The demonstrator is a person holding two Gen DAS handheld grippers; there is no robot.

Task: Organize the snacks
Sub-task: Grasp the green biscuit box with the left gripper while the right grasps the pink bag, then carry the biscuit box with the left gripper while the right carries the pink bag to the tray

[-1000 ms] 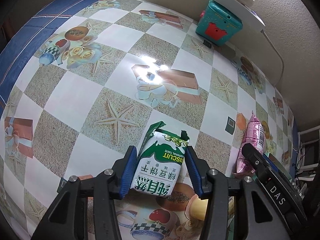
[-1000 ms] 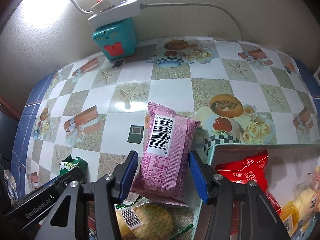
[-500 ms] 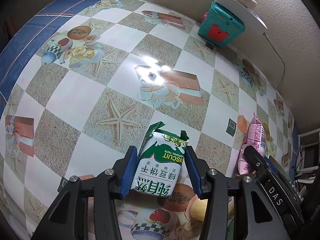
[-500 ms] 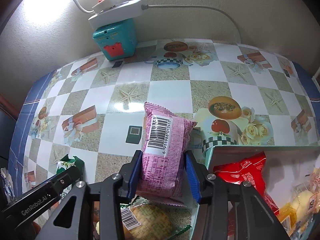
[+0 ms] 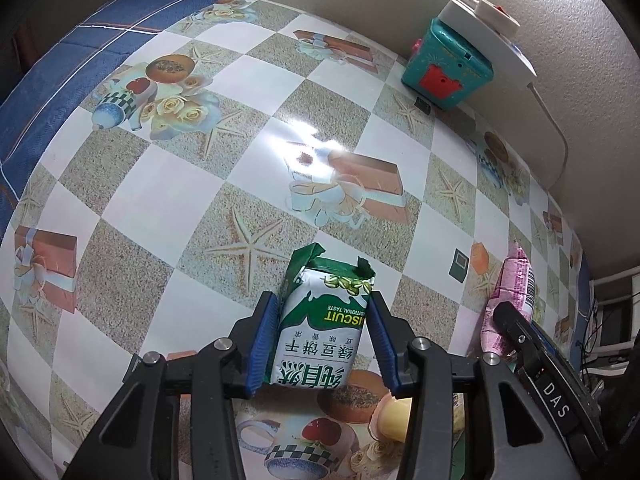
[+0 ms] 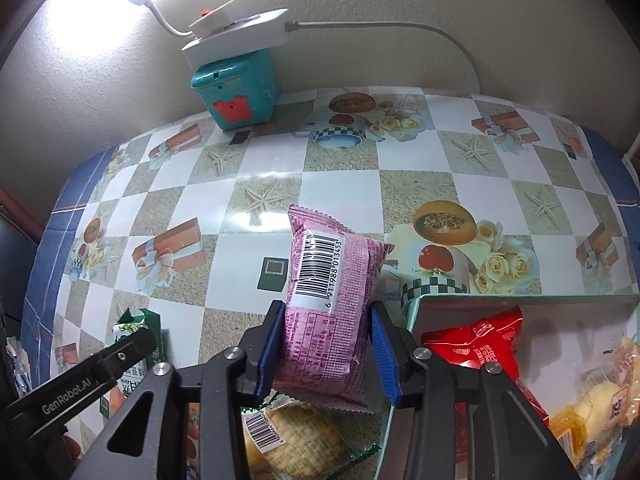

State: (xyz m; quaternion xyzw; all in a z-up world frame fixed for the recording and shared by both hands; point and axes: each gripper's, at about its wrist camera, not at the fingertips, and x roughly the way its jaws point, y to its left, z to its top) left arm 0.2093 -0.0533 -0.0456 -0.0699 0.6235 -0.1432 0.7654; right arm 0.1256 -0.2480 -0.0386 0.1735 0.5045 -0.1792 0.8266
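Snacks are being collected two at a time: the left gripper (image 5: 322, 342), whose jaws have just been closing, is clamped on a green-and-white foil biscuit packet (image 5: 320, 332) standing on the patterned oilcloth table (image 5: 132, 216). The right gripper (image 6: 326, 350) pinches a pink plastic-wrapped snack pack (image 6: 330, 312) across its width, just beside the pale green box (image 6: 520, 300). That box already holds a red packet (image 6: 480, 344), so it is judged the destination.

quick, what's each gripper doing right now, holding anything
left gripper: jaws have just been closing, now clamped on the green biscuit packet.
right gripper: shut on the pink snack packet.
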